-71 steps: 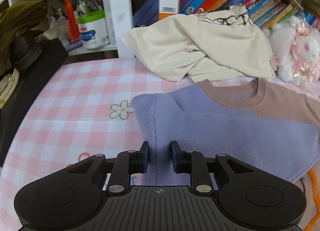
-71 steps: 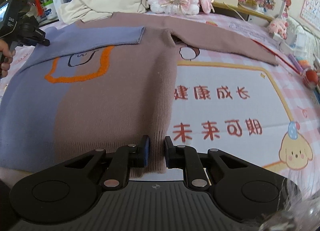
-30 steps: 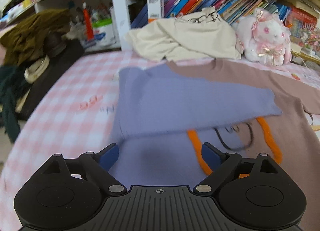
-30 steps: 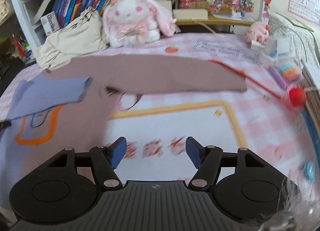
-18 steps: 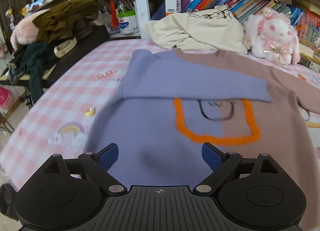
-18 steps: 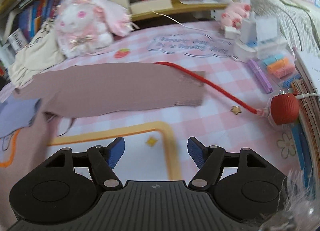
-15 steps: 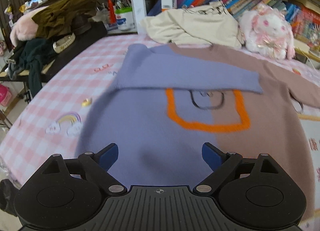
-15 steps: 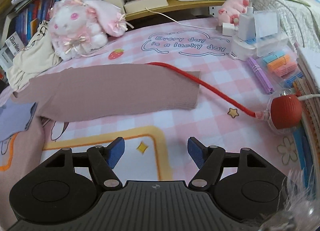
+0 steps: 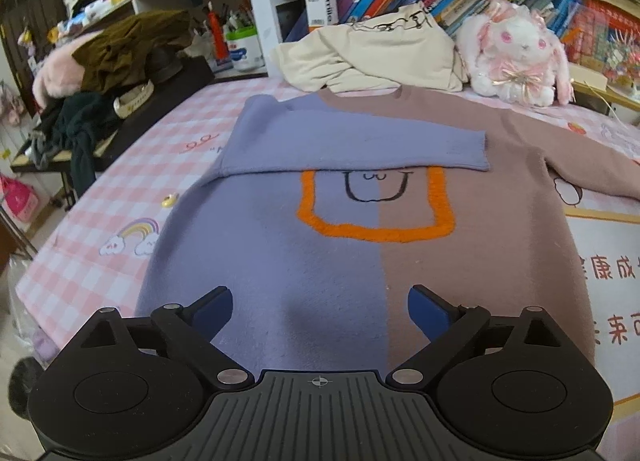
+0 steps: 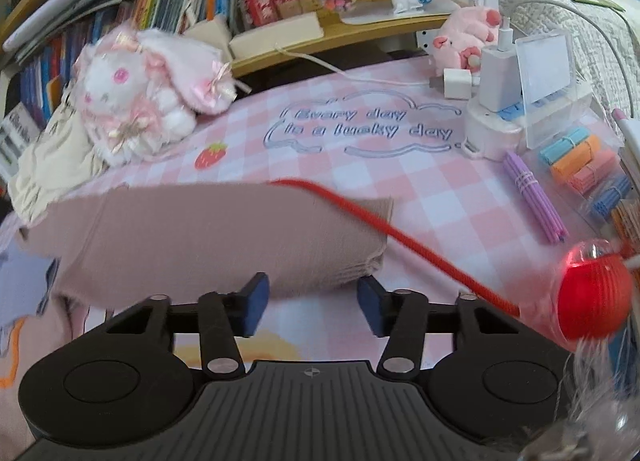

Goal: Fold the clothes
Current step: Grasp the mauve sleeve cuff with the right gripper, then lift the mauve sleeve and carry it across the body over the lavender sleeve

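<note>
A sweater, lilac on one half and mauve on the other, lies flat on the pink checked bed cover, an orange outlined patch on its chest. Its lilac sleeve is folded across the chest. My left gripper hovers open over the lower body of the sweater, nothing between its fingers. The mauve sleeve lies stretched out to the side. My right gripper sits low at the sleeve's near edge by the cuff; its jaws are closing, and the pads are not on the cloth.
A red cord crosses the cuff and runs to a red ball. A plush rabbit, a cream garment and bookshelves line the back. Chargers, a clear box and paper bundles crowd the right.
Both grippers let go of the sweater and opened. The left drew back toward the hem. The right swung over and down to the mauve sleeve's cuff, and its jaws have narrowed.
</note>
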Motion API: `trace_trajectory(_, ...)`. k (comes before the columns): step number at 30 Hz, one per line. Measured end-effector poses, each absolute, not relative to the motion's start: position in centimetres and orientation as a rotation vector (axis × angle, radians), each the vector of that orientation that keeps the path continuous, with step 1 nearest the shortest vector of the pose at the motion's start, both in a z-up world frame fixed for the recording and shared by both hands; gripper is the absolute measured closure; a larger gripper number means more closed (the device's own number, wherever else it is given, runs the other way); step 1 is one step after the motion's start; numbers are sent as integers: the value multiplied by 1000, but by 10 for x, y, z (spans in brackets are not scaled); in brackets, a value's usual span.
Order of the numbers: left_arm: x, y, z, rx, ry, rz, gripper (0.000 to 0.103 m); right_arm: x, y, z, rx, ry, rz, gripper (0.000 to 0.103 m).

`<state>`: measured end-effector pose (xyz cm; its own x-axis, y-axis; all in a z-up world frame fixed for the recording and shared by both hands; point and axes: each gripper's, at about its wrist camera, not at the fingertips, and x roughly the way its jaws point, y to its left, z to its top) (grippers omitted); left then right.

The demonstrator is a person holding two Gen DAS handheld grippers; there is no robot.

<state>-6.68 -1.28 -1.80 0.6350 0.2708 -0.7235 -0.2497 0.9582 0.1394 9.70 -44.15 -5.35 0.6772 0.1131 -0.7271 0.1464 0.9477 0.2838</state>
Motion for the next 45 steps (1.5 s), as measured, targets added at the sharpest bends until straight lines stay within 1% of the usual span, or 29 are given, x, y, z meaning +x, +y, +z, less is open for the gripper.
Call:
trace_trajectory(1,-67,-15,-17,36,830,297,6,99,-442,-54,335,823,-25,64)
trace_trajectory(3,-69,-18,-15,50,831,297,6,101,-442,-55,344,812,-34,68)
trace_trajectory(6,-73,-20,-15,67,843,300,6,103,-448,-57,421,799,-43,71)
trace_trajectory(7,-74,-21,-15,73,847,301,6,104,-452,-58,465,800,-50,81)
trace_trajectory(9,-75,-21,-15,84,852,306,6,104,-459,-60,551,809,-60,95)
trace_trajectory(10,-76,-21,-15,86,852,309,6,103,-460,-61,583,813,-61,96)
trace_trajectory(15,-79,-20,-15,72,847,319,6,95,-462,-52,668,804,-18,97)
trace_trajectory(25,-90,-23,-18,-2,798,311,6,89,-433,7,794,749,211,97)
trace_trajectory(29,-97,-21,-18,-24,775,317,6,97,-406,37,741,725,298,97)
trace_trajectory(34,-104,-10,-17,-30,743,340,6,109,-356,65,608,693,395,97)
trace_trajectory(45,-109,36,-10,-6,694,300,6,117,-233,83,464,687,519,97)
